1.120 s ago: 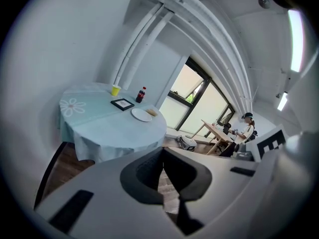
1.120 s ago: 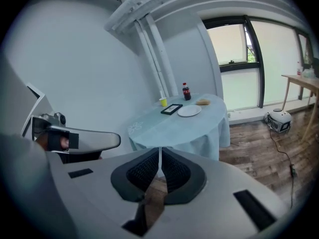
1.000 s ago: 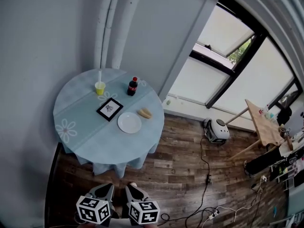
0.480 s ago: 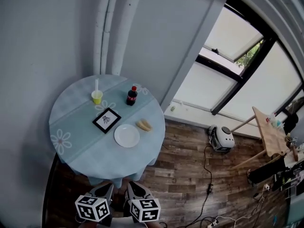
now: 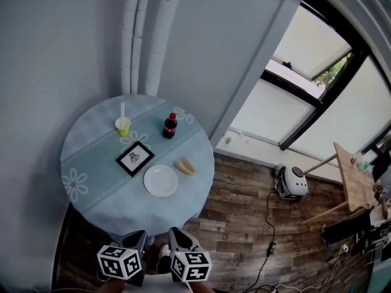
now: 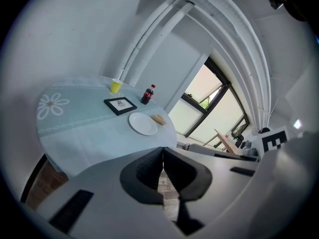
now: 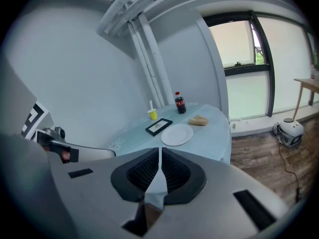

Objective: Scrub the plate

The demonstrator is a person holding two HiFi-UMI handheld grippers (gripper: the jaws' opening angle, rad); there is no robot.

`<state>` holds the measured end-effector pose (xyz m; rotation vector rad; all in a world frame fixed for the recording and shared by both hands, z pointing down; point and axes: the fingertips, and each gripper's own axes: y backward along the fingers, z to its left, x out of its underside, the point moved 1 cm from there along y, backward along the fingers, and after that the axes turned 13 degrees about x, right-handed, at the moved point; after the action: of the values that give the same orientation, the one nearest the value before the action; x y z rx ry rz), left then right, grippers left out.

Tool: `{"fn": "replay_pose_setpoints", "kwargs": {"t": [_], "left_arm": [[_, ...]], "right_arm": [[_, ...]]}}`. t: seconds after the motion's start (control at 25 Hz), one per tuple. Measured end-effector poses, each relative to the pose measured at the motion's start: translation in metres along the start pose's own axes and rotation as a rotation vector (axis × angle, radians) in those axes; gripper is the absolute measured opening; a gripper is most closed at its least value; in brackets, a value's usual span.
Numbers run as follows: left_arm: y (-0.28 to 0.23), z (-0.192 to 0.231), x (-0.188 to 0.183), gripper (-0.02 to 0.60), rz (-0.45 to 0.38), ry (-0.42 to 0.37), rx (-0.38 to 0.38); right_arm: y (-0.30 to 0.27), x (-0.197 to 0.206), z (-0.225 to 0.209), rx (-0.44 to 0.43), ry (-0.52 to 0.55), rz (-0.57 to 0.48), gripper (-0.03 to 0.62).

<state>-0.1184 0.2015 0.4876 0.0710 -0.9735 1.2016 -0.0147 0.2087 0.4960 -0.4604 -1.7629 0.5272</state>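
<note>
A white plate [image 5: 160, 180] lies empty on the round table's pale blue cloth [image 5: 91, 157], near its front right. A tan sponge-like lump [image 5: 184, 166] sits just right of the plate. Both grippers hang side by side short of the table's near edge, well apart from the plate. My left gripper [image 5: 138, 239] is shut with nothing between its jaws, and my right gripper [image 5: 177, 235] is shut and empty too. The left gripper view has the plate [image 6: 143, 124] beyond the closed left gripper [image 6: 162, 151]. The right gripper view has the plate [image 7: 176, 134] and lump [image 7: 199, 120] ahead of the right gripper [image 7: 159, 152].
On the table stand a cola bottle [image 5: 169, 126], a yellow cup with a straw [image 5: 123, 126] and a black-framed picture [image 5: 135, 158]. White pipes [image 5: 146, 35] run up the wall behind. On the wooden floor to the right lie cables [image 5: 267, 231] and a white appliance [image 5: 292, 182].
The view and both grippers have advanced toward the table, whose front edge now lies just ahead of the jaws. Both pairs of jaws stay shut.
</note>
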Motion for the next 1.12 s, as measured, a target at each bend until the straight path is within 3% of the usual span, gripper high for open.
{"fn": "replay_pose_setpoints", "kwargs": {"t": [0.48,0.8,0.96,1.12], "left_arm": [[-0.052,-0.006,-0.034,0.009,-0.065,0.031,-0.041],[-0.092,-0.024,-0.037,0.009,-0.029,-0.041,-0.054],[-0.097,-0.026,-0.038,0.009,-0.042,-0.006,-0.047],[-0.089,-0.012,-0.041,0.009,-0.053,0.014,-0.093]], "right_arm": [[-0.033,-0.05,-0.039,-0.065,0.038,-0.026,0.038],[-0.043,-0.055,-0.073,-0.081,0.038,-0.015,0.038],[-0.045,-0.055,-0.076,-0.088,0.046,-0.002,0.038],[-0.049,-0.052,-0.072,-0.105,0.039,0.012,0.038]]}}
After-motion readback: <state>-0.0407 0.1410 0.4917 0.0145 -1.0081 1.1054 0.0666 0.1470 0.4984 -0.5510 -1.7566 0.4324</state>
